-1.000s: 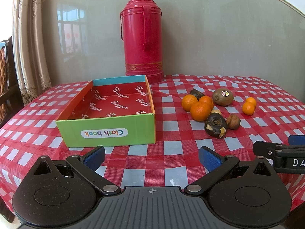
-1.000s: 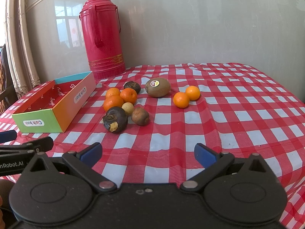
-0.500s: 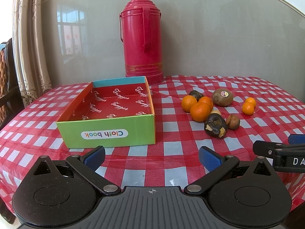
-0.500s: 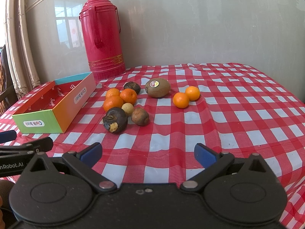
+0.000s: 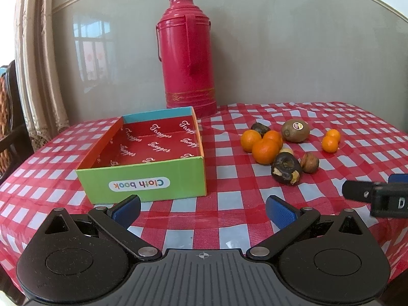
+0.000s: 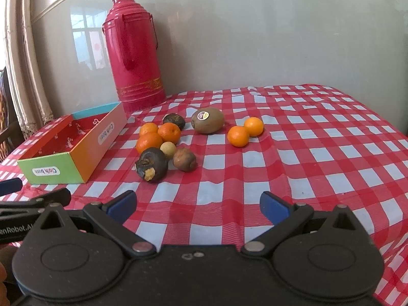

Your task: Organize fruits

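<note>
Both the left tongs [image 5: 203, 210] and right tongs [image 6: 198, 207] gape wide, gripping nothing, low over the red-checked bench [image 6: 318, 153]. Loose oranges, kiwi and dark fruits [image 6: 178, 137] lie right of the colourful open cardboard box [image 5: 142, 158].

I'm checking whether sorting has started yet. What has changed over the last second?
Almost nothing. The left gripper tilted slightly, so its view shifted a little; nothing was taken hold of or let go. Both grippers remain open, the right gripper near the table edge, the fruits untouched on the cloth, the box empty.
</note>
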A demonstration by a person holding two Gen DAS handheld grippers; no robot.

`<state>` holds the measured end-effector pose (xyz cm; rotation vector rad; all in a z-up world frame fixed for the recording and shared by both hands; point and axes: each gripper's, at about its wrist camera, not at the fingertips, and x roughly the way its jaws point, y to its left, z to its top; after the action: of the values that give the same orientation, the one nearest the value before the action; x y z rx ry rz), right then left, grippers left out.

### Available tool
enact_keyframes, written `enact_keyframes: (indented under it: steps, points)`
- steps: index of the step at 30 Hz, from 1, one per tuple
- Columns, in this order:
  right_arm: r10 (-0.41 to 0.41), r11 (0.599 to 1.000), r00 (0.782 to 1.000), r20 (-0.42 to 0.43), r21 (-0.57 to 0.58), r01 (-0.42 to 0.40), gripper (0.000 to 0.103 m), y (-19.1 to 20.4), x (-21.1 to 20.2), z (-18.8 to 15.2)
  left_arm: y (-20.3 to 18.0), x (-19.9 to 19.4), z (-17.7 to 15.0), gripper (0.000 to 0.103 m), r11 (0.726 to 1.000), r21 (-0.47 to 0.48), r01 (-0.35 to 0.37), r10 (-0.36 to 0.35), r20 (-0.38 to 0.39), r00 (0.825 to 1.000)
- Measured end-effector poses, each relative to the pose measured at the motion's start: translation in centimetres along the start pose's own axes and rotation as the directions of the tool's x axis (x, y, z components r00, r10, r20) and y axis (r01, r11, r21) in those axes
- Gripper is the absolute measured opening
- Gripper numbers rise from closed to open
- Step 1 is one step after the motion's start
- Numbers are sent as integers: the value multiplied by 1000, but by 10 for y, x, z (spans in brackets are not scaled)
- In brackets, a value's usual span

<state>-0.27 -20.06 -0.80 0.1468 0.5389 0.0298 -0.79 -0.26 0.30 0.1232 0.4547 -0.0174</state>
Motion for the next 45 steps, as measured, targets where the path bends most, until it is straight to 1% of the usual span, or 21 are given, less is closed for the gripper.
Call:
enact_keyframes:
  steps: [3,6,9,12,16,23,29,34,40,45]
  points:
    - [6,999,1000,16,32,-6,97,-7,-3,1,0,-3,0,103,1000,8,1,-1,16,1000]
    - [8,998,1000,30,55,-10,97,-11,-6,1,0,-3,1,103,1000,8,7,-7,-2,1000]
    - [5,998,999,47,63,-8,98,-14,-9,1,-1,-4,2,103,1000,12,9,-9,7,1000]
    - [7,998,998,58,64,-10,97,-15,-11,1,-4,-4,3,103,999,41,5,-5,3,1000]
    - [3,997,997,83,75,-9,97,-18,-15,2,-11,-4,6,103,998,62,23,-23,8,1000]
    - [-25,990,989,144,144,4,97,-35,-24,3,-26,-4,18,103,994,104,39,-43,30,999]
    - [-48,978,984,169,206,12,97,-52,-29,3,-45,6,30,103,985,159,67,-69,11,998]
    - [-57,975,983,176,223,16,97,-60,-32,2,-57,18,35,103,979,185,81,-83,-2,997]
    - [-85,976,978,193,212,43,97,-66,-39,1,-71,33,41,103,961,261,93,-98,5,995]
    - [-97,969,973,208,245,44,98,-75,-43,0,-81,50,42,103,940,322,117,-121,-8,993]
